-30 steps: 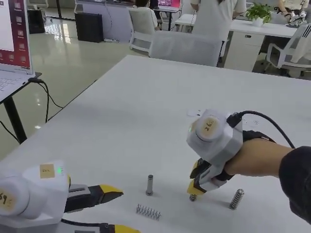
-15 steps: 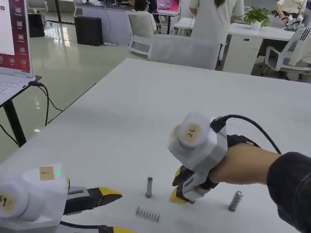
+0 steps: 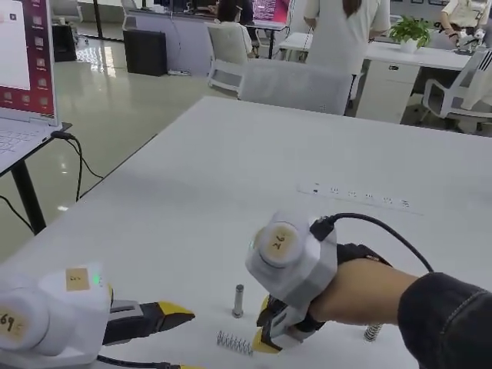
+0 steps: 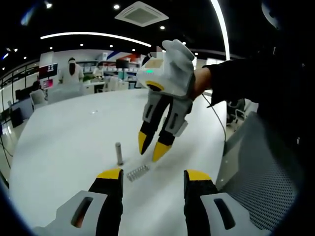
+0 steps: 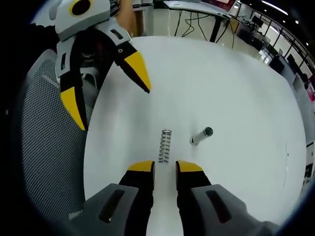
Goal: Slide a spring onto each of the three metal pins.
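A bare metal pin (image 3: 238, 300) stands upright on the white table (image 3: 231, 177). A loose spring (image 3: 233, 343) lies flat just in front of it. My right gripper (image 3: 265, 344) hovers tip-down right beside that spring, open, nothing between its fingers. In the right gripper view the spring (image 5: 165, 145) lies straight ahead of the open gripper (image 5: 166, 167), with the pin (image 5: 202, 136) to its right. My left gripper (image 3: 181, 314) rests open at the lower left, aimed at the spring (image 4: 138, 172) and pin (image 4: 118, 153). A spring-covered pin (image 3: 373, 332) peeks out behind my right hand.
A built-in socket strip (image 3: 357, 196) sits farther back on the table. A grey chair (image 3: 296, 81) stands at the far edge, a laptop (image 3: 23, 69) on a side desk at left. A mesh chair (image 5: 49, 147) is close behind the left gripper. People stand far off.
My right gripper has moved left and nearer, from over the middle pin to beside the loose spring. The left gripper has stayed put. The head camera has tilted.
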`<state>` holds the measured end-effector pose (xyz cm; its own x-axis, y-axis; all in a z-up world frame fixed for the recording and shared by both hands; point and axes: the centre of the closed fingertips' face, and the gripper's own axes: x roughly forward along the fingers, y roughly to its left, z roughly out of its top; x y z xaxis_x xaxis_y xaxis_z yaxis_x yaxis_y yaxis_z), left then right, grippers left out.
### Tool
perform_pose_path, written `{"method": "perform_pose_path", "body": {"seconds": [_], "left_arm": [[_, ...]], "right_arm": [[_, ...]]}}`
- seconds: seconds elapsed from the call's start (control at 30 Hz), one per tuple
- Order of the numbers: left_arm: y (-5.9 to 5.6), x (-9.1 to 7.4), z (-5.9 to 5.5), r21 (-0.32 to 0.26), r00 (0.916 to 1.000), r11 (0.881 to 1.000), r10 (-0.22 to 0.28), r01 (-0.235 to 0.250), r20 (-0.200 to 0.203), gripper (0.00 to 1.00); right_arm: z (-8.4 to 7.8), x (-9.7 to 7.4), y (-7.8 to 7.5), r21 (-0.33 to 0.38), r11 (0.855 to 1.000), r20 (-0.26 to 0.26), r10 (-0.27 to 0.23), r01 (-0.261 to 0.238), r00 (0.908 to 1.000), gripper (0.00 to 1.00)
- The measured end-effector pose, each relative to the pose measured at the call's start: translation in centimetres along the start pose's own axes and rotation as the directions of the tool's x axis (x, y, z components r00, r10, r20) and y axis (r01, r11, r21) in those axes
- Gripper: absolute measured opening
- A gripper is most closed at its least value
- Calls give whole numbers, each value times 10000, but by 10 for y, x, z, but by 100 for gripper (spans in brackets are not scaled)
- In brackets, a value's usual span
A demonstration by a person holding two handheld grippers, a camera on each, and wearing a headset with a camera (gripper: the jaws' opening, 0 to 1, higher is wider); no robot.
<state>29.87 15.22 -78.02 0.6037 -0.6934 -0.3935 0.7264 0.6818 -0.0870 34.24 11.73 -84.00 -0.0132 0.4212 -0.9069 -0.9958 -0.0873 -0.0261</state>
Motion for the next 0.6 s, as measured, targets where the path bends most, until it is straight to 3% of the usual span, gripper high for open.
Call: {"method": "perform_pose_path", "body": {"seconds": [0.2, 0.6], "left_arm": [[0, -1, 0, -17, 10000, 10000, 8, -8, 5, 43], [0, -1, -2, -36, 10000, 10000, 26, -26, -16, 43]], "right_arm": [[-4, 11, 5, 283, 9995, -181, 151, -146, 9997, 14], [-6, 21, 3, 422, 9990, -298, -136, 149, 9995, 13]]}}
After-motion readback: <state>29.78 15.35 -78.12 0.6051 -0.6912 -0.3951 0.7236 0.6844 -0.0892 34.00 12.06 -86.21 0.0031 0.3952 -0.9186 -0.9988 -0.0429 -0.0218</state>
